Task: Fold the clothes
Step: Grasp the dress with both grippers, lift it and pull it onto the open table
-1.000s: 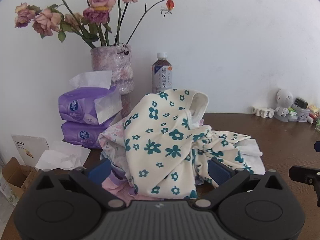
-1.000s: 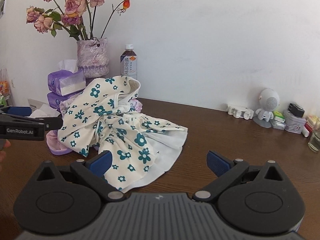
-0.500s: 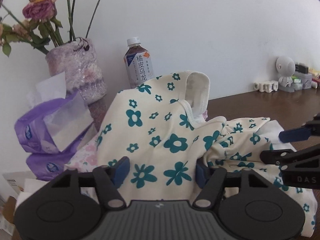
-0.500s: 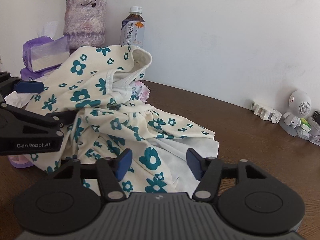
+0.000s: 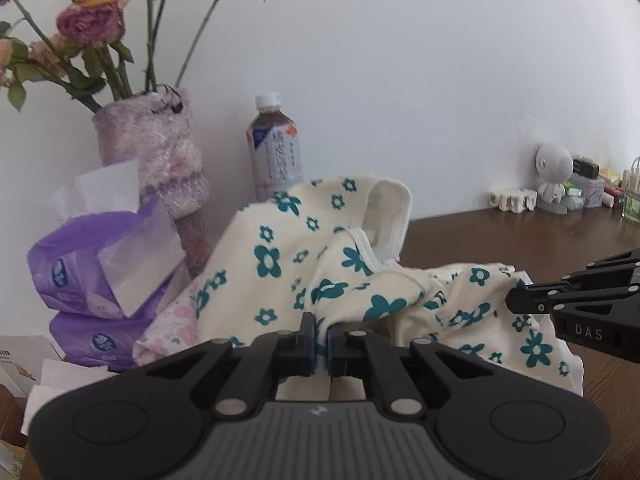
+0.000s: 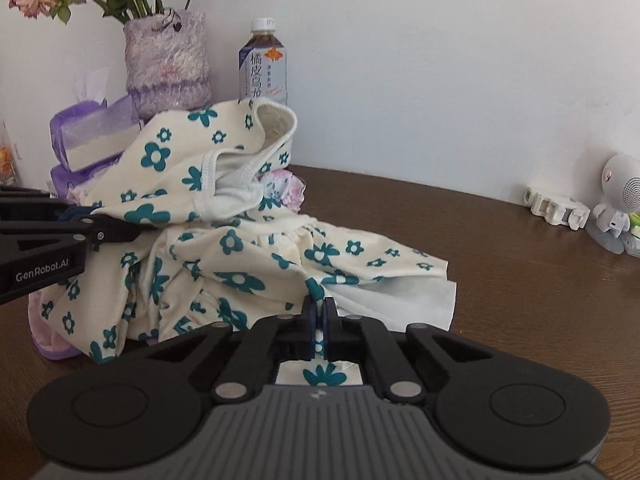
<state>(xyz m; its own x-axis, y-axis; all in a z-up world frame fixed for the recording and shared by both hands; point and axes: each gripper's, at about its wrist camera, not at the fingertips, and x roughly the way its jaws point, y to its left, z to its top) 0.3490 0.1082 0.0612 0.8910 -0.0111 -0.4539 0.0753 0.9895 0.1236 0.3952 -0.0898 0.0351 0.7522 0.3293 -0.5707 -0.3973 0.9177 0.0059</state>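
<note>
Here, both tools have hold of the same garment. The left hand-held gripper [image 5: 319, 336], at the lower centre of its own view, is clenched on a bunched fold of the cream flower-print dress [image 5: 304, 276], the cloth pinched between its blue pads. The right hand-held gripper [image 6: 319, 322] is likewise clenched on the dress [image 6: 240, 264], gripping the hem near the white lining that spreads toward the lower right of its view.

The dress lies in a crumpled heap on the brown desk [image 6: 500, 264], its ribbed neckline standing up at the top of the pile. A pink floral garment [image 5: 172, 320] peeks out under it on the left side of the left view.

Behind the heap, against the white wall, stand a tea bottle [image 6: 263, 66] and a lilac vase [image 6: 168, 64] of dried roses [image 5: 90, 20]. Two stacked purple tissue packs [image 5: 100, 268] sit at the left of the left view. A small white robot figure [image 5: 554, 178] stands at the far right edge of the desk.
</note>
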